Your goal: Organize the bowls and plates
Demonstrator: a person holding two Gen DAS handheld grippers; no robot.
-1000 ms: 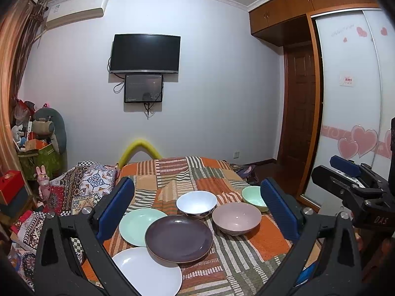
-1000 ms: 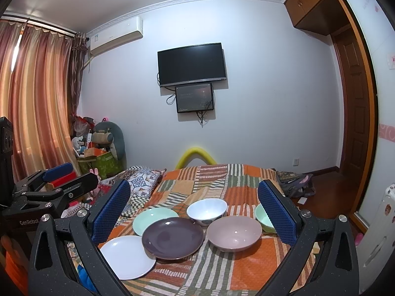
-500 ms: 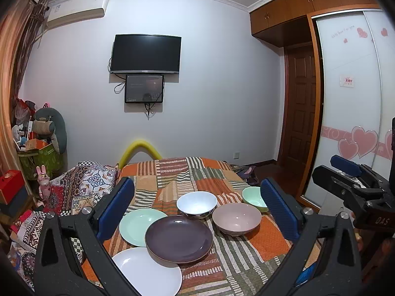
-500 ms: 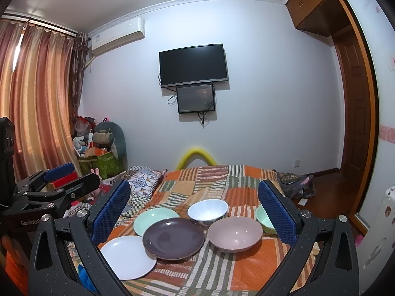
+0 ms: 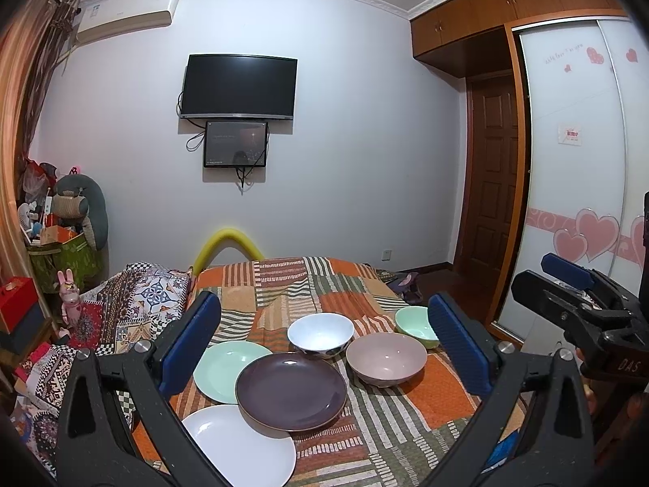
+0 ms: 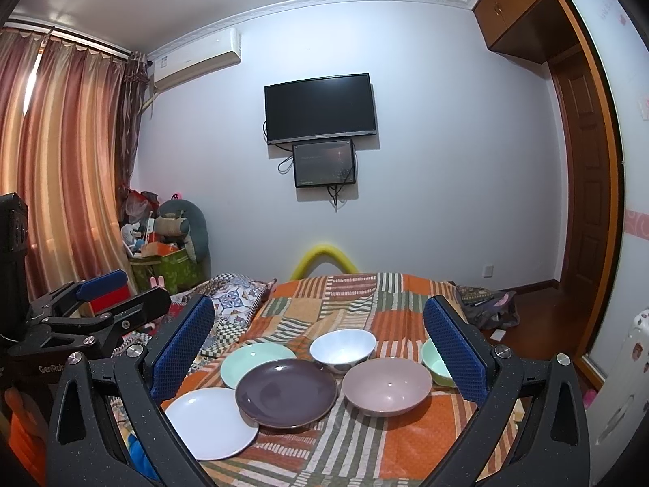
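Plates and bowls sit on a patchwork quilt [image 5: 365, 438], under a wall TV [image 5: 239, 85]. Nothing has shifted since a second ago. Left gripper [image 5: 324, 345] and right gripper [image 6: 318, 349] both hover wide open, empty. Purple plate [image 5: 290, 391] lies lower centre between the left fingers, overlapping white plate [image 5: 239, 446]; pink bowl [image 5: 385, 359] sits to its right.

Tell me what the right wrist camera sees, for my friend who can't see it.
Three plates, white, dark purple and green, and three bowls sit on a patchwork bedspread. The right tongs hang open above them, holding nothing.
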